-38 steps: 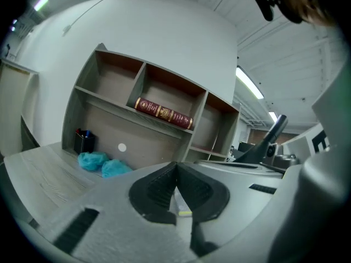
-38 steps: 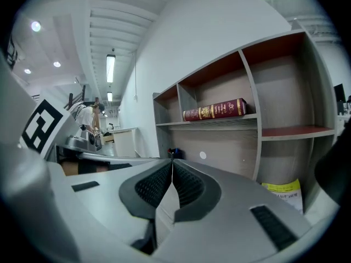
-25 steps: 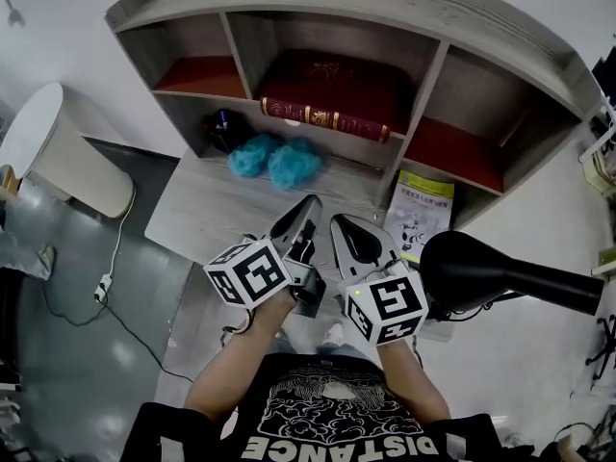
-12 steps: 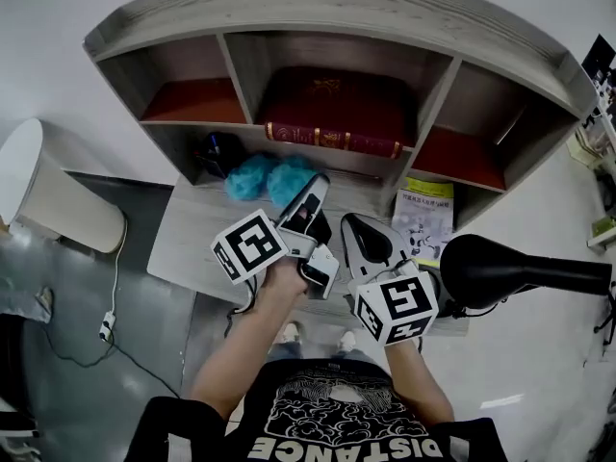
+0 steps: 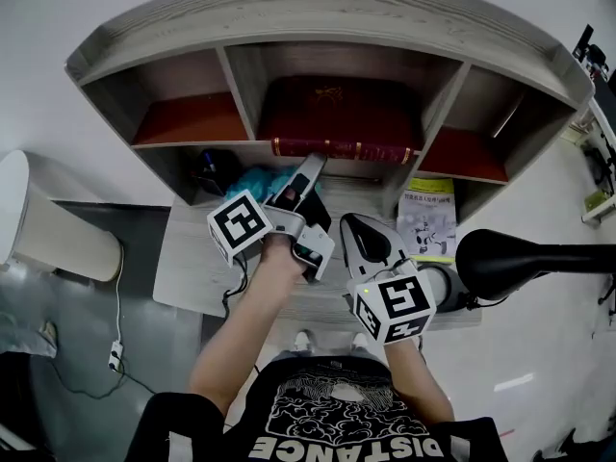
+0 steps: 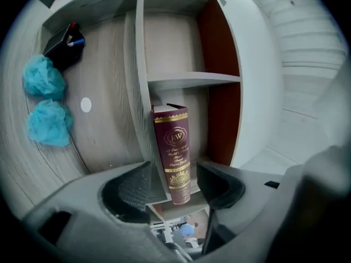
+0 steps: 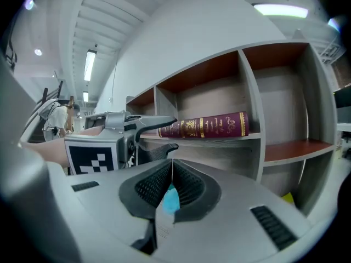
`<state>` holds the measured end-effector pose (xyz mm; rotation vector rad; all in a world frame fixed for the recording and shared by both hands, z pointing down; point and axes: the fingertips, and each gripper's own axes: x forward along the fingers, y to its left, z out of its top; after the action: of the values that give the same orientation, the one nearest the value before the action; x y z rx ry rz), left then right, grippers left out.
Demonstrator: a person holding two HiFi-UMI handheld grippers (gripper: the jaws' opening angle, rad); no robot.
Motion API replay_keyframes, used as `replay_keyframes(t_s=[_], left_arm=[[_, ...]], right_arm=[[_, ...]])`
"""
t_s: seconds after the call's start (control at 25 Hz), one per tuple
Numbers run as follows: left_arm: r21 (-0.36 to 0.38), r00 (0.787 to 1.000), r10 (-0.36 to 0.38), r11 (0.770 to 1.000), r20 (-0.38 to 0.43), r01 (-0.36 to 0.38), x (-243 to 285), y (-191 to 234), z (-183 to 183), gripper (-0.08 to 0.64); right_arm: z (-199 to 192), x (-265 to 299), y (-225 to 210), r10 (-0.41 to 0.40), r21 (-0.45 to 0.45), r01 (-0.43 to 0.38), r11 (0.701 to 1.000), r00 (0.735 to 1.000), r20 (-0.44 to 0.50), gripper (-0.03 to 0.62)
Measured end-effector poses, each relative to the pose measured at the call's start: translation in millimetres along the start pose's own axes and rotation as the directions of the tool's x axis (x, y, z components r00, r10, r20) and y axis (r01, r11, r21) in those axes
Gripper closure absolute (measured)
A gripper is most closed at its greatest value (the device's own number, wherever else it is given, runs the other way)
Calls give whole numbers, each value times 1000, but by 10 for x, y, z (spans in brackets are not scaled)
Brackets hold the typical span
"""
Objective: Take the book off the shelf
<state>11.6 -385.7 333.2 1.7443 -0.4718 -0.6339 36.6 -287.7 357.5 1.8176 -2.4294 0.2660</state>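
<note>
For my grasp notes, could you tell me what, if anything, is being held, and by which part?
Nothing: the left gripper, jaws opening, straddles the book at one end of its spine without pressing; the right gripper is shut, empty.

**What the views hide or cut off**

In the head view, the left end of the book's [image 5: 346,148] spine is covered by the left tongs [image 6: 173,171], whose jaws are opening with the book between them. The same tongs cover most of the teal fluffy balls [image 5: 258,181], leaving only a patch in sight. The dark holder [image 5: 212,166] under the shelf [image 5: 327,12] sits in shadow, so its contents cannot be made out there. The booklet's [image 5: 424,221] print is too small to read.

The black rounded object [image 5: 520,258] is cut off by the right edge, and the white rounded object [image 5: 43,234] by the left. Below the pressed-together jaws of the right tongs [image 7: 171,166] a teal sliver [image 7: 170,199] shows, but what it belongs to cannot be told. A grey shape [image 6: 329,190] at the right of the left gripper view is too blurred to identify.
</note>
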Motion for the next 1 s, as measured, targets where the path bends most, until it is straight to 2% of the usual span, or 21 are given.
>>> replay_keyframes(t_s=[0.24,0.56,0.64,0.76,1.0], left_arm=[[-22,999,6,1000,-39,-7,127,19,173,273],[-146,992,-6,989,-125,-13,290,5,341,272],[-163,989,8,986,-150,-33,291,43,348,281],[-177,984,10,983,-178,-42,283,57,337,341],[-196,982,-8,980,-190,-30,203,9,293,350]], right_arm=[[-25,76,-22,-54,4,54,999,998,-9,575],[-60,115,11,-102,17,102,995,995,-23,575],[-55,123,34,-114,16,114,993,993,-24,575],[-50,119,74,-139,12,139,990,990,-27,575],[-96,17,188,-191,10,192,981,981,-39,575]])
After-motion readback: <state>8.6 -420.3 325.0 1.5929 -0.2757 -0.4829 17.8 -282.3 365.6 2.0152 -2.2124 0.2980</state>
